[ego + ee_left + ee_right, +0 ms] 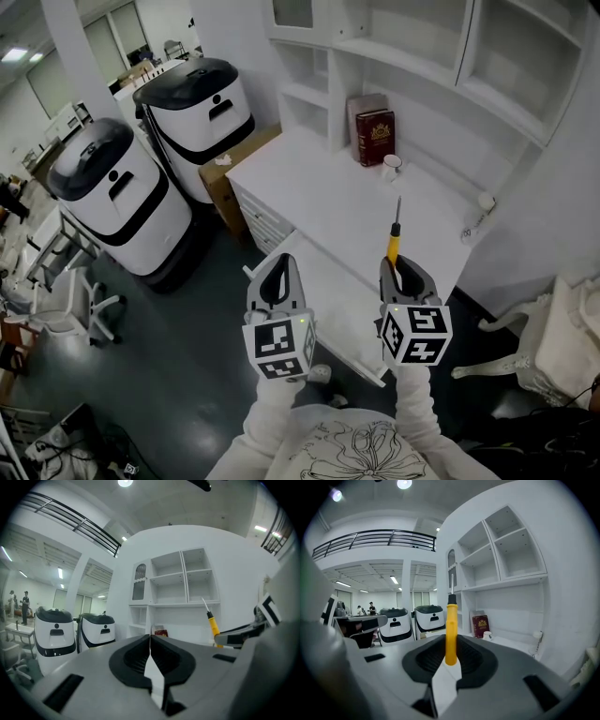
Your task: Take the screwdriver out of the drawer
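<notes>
A screwdriver (395, 241) with a yellow handle and thin metal shaft stands upright in my right gripper (404, 277), which is shut on the handle. In the right gripper view the yellow handle (450, 632) rises from between the jaws with the shaft pointing up. My left gripper (278, 281) hangs beside it to the left, shut with nothing between its jaws (150, 654). From the left gripper view the screwdriver (212, 623) shows at the right. Both grippers hover above the open white drawer (347, 314) at the desk's front edge.
The white desk (328, 192) carries a red book (375, 136), a white cup (391, 167) and a small lamp (480, 214) under white shelves (412, 47). Two white and black robot units (192, 117) and a cardboard box (225, 178) stand at the left. A white chair (534, 347) is at the right.
</notes>
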`<state>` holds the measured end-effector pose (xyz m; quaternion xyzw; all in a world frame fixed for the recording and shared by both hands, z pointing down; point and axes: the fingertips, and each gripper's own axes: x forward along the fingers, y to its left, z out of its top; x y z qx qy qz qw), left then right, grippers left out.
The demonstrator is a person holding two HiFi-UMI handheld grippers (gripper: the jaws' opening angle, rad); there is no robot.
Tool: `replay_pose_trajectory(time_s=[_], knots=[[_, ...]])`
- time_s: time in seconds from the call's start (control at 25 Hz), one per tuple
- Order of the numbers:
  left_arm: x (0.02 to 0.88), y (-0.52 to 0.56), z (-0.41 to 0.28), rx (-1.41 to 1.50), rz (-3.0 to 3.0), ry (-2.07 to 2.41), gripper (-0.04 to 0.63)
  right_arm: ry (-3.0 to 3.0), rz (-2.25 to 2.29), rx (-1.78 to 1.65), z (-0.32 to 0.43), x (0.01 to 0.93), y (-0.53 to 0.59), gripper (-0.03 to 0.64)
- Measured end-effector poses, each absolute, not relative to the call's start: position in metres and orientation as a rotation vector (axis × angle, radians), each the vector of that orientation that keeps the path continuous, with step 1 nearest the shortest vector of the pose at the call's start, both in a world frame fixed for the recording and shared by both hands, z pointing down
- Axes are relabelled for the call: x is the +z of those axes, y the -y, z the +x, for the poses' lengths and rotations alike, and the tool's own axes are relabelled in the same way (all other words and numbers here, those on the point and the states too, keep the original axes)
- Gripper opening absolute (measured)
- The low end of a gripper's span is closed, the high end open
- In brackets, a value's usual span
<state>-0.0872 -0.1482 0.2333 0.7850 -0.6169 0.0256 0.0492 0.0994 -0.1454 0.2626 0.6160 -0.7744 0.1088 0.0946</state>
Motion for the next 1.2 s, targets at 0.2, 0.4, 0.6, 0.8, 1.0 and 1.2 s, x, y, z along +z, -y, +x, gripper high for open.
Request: replay_pose_trajectory(time_s=[0.2, 0.4, 0.6, 0.8, 1.0, 1.2], knots=[[0.232, 0.150, -0.089, 0.081, 2.397, 1.881, 0.008, 2.316, 1.837, 0.328, 0.097, 0.258, 0.146, 0.067], [0.233, 0.154, -0.089, 0.081, 2.397, 1.875, 0.008, 2.313, 1.845, 0.327, 0.097, 0.257, 0.150, 0.067], [0.233, 0.156, -0.087, 0.082, 2.400, 1.868, 0.008, 2.308, 1.852, 0.334, 0.098, 0.259, 0.152, 0.067], [0.237, 0.160, -0.085, 0.087, 2.398, 1.861, 0.008, 2.299, 1.853, 0.341, 0.102, 0.263, 0.155, 0.067], [0.237, 0.162, -0.085, 0.088, 2.395, 1.859, 0.008, 2.294, 1.854, 0.346, 0.105, 0.264, 0.157, 0.067], [0.237, 0.166, -0.084, 0.090, 2.402, 1.856, 0.008, 2.289, 1.855, 0.349, 0.105, 0.266, 0.161, 0.067]])
